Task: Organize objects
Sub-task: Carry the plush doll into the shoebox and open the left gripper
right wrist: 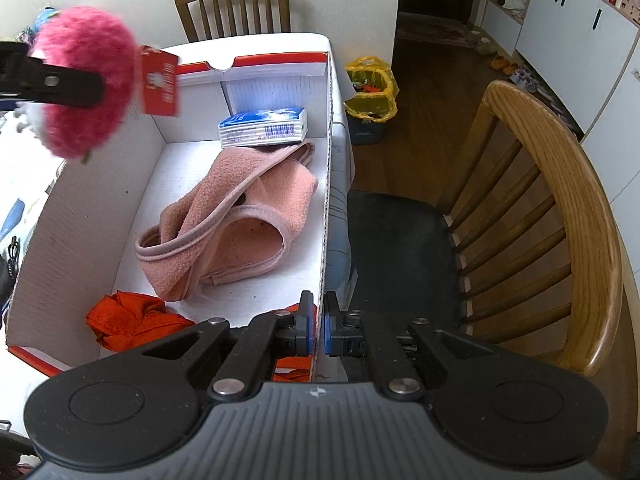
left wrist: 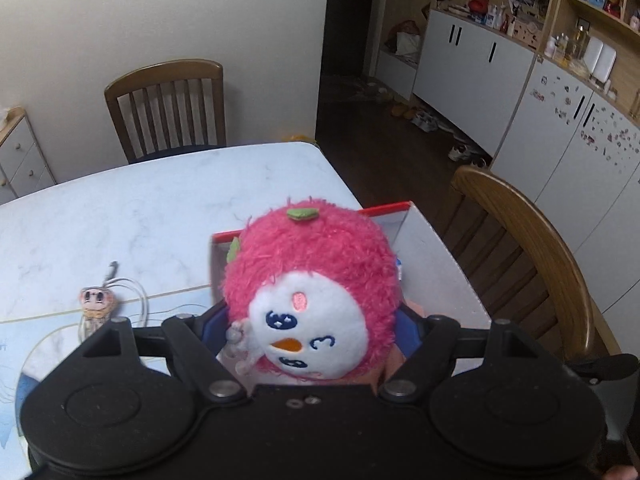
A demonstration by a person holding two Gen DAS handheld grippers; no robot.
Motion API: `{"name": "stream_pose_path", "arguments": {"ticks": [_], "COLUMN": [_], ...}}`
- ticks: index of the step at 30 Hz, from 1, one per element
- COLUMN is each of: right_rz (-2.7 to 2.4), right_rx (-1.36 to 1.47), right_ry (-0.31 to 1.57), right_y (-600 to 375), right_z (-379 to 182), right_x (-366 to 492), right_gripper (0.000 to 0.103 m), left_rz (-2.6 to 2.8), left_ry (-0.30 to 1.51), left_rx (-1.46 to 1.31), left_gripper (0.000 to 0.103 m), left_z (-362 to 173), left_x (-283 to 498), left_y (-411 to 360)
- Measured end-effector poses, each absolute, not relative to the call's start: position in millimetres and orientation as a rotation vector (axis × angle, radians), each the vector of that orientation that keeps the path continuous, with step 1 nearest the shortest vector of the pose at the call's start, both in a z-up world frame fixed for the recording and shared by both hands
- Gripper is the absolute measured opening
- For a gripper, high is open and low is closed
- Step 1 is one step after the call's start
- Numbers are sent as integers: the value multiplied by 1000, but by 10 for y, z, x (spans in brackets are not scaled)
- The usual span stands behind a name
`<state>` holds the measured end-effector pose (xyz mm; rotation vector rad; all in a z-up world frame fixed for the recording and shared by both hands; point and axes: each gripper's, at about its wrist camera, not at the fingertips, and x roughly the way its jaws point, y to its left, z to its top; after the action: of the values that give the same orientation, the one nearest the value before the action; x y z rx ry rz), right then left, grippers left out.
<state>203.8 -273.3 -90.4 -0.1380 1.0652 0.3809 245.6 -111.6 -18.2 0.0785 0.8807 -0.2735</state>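
A round pink plush toy (left wrist: 312, 280) with a white face is clamped between the blue pads of my left gripper (left wrist: 314, 320). It hangs above the near left corner of a white cardboard box (left wrist: 432, 264) with a red rim. The right wrist view shows the same plush toy (right wrist: 84, 80), with its red tag (right wrist: 160, 80), over the box's left wall (right wrist: 92, 216). Inside lie a pink fleece cloth (right wrist: 240, 220), a tissue pack (right wrist: 264, 126) and an orange-red cloth (right wrist: 128, 320). My right gripper (right wrist: 318, 324) is shut, pinching the box's right wall.
The box sits at the right edge of a marble-look table (left wrist: 120, 216). A small figure keychain with a white cable (left wrist: 96, 300) lies left of it. Wooden chairs stand behind the table (left wrist: 168, 108) and to its right (right wrist: 540, 220). A yellow-bagged bin (right wrist: 372, 88) stands on the floor.
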Motion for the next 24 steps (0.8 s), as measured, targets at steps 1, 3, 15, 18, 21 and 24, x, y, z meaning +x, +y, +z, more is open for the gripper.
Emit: {"name": "stream_pose_path", "arguments": {"ticks": [1,3,15,18,21,24], "right_rz": [383,388,417,423,428,431], "right_rx": [-137,-135,-135,-138,-137,-132], "right_ry": [1066,1066,1067,1067,1067,1068], "right_y": [-2740,-2747,-2768,-2774,-2780,-2794], "right_z": [-903,-903,-911,-909,-909,-905], "right_x": [2040,2046,2057,2054,2059,2069], "right_gripper": [5,5,5,5,5,5], "left_rz": [-265,-247,-150,-143,-152,-150], "left_ry": [885,895,982,1006,1032,1054], "left_rx": [86,105,226,250,261,268], "left_gripper": [78,78,78,79,79,81], "left_z": [-220,-304,-790,-874,-937,-989], "left_x": [2470,2514,2748,2788,2824,2834], "left_y": [-1154,-1227,-1427,-1449,-1478,-1479]}}
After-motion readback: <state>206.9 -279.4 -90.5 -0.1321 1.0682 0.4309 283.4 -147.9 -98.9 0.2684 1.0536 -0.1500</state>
